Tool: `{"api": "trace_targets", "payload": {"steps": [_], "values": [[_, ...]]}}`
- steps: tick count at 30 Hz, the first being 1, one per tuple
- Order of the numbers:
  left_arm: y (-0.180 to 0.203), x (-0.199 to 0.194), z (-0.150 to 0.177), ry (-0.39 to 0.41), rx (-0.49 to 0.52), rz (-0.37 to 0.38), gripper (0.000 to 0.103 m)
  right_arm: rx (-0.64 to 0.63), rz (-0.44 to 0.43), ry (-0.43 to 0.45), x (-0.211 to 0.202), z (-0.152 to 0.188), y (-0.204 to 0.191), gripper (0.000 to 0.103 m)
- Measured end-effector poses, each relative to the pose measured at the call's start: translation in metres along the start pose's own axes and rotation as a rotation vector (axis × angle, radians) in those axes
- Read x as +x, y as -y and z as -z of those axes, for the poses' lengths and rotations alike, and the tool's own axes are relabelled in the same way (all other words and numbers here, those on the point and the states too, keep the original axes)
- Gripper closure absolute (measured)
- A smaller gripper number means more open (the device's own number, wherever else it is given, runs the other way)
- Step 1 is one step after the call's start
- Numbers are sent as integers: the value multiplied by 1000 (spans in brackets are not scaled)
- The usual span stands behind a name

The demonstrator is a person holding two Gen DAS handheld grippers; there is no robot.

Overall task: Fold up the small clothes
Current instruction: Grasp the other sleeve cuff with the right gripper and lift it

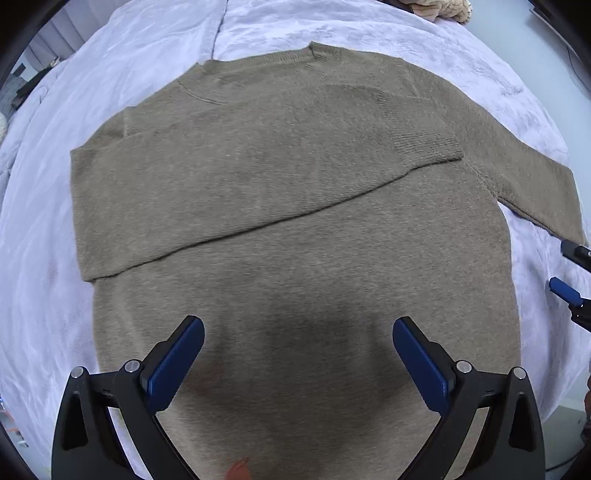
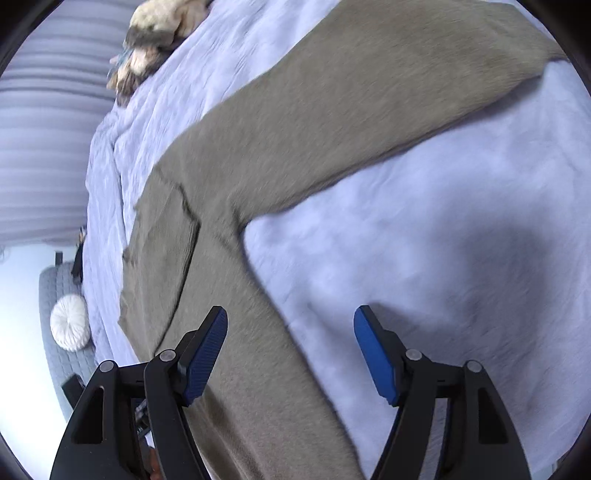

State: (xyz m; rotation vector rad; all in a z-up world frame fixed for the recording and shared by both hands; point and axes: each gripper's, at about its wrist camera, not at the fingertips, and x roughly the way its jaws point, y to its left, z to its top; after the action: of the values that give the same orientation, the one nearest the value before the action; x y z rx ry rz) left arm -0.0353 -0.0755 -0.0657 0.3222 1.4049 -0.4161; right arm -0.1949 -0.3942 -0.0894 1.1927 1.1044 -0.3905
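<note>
Both tools spread and empty, left tool (image 1: 298, 332) above the sweater (image 1: 295, 206) (one sleeve (image 1: 258, 177) already crossed), right tool (image 2: 290, 325) near the outstretched sleeve (image 2: 369, 122) on the bed (image 2: 443, 258).

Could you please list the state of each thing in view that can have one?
Sweater: lying flat on the bed, one sleeve folded across the body, the other sleeve stretched out to the side.
Bedspread: spread out under the sweater, lightly wrinkled.
Left hand-held gripper: open, empty, above the sweater.
Right hand-held gripper: open, empty, over the sweater's edge.

Pale lilac bedspread (image 1: 369, 26), tan sweater (image 1: 295, 206) spread flat on it
</note>
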Motion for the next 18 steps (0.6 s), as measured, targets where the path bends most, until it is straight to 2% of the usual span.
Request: {"api": "trace_targets", "payload": {"steps": [3, 6, 10, 13, 16, 18], "values": [[6, 9, -4, -37, -23, -33, 1, 72, -22, 78, -18, -21, 24, 29], [11, 15, -8, -68, -47, 2, 1, 173, -55, 181, -39, -42, 50, 29], [24, 8, -14, -22, -51, 65, 1, 266, -67, 321, -62, -64, 80, 29], [38, 0, -22, 12, -35, 75, 1, 307, -108, 350, -64, -77, 92, 29], [52, -6, -35, 48, -31, 91, 0, 354, -192, 367, -64, -83, 94, 30], [56, -12, -45, 73, -28, 100, 1, 374, -245, 376, -61, -87, 94, 54]]}}
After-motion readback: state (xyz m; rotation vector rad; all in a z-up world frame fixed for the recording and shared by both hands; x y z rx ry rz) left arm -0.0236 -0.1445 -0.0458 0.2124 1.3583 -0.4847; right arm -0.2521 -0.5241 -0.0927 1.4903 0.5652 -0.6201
